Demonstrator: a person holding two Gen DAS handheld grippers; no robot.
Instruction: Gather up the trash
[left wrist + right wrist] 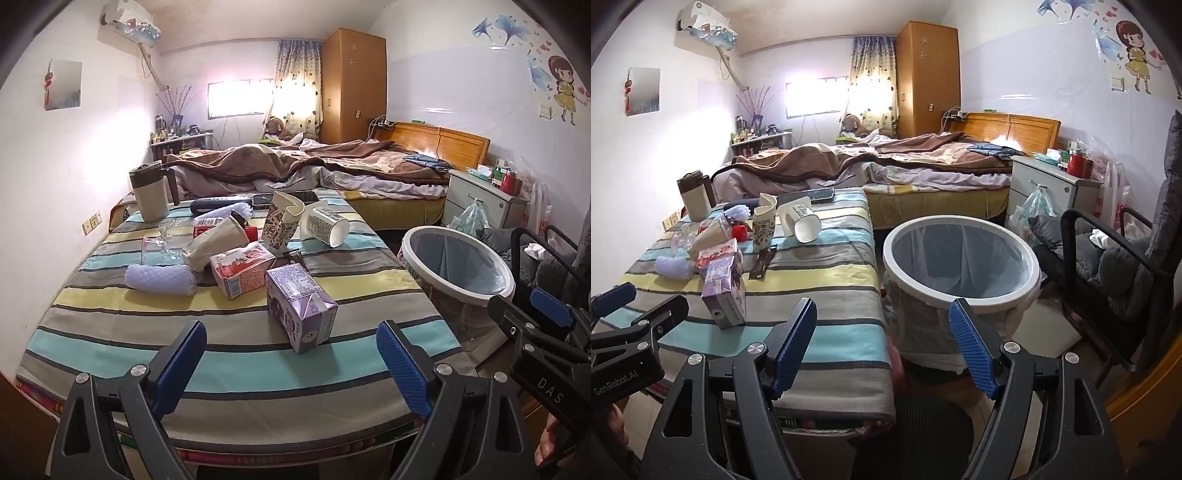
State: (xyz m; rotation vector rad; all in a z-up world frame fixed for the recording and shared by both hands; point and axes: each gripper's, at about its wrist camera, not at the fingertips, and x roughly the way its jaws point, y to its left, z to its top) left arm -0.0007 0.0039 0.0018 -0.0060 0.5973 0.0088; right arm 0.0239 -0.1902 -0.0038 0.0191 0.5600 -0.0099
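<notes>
Two grippers, both w/ fingers spread wide & empty: left gripper [291,363] low centre of its view, over the near bench [110,314] edge; right gripper [882,349] low centre of its view, between bench & bin [960,254]. Looks like the start: nothing picked yet. Next move prob. left onto the purple carton [301,308], nearest item, centre of frame, just ahead of the fingers. It's boxy, glossy card w/ flat faces, so should pinch easily across its sides. Behind it: red-white carton [242,267], lying down, then a white bumpy foam sleeve [159,280] at mid left. Farther back: patterned paper cup [279,223], dented rim, & white cup [327,229] on its side. Bin is round, white rim, thin clear liner, at right beside the striped cloth.
</notes>
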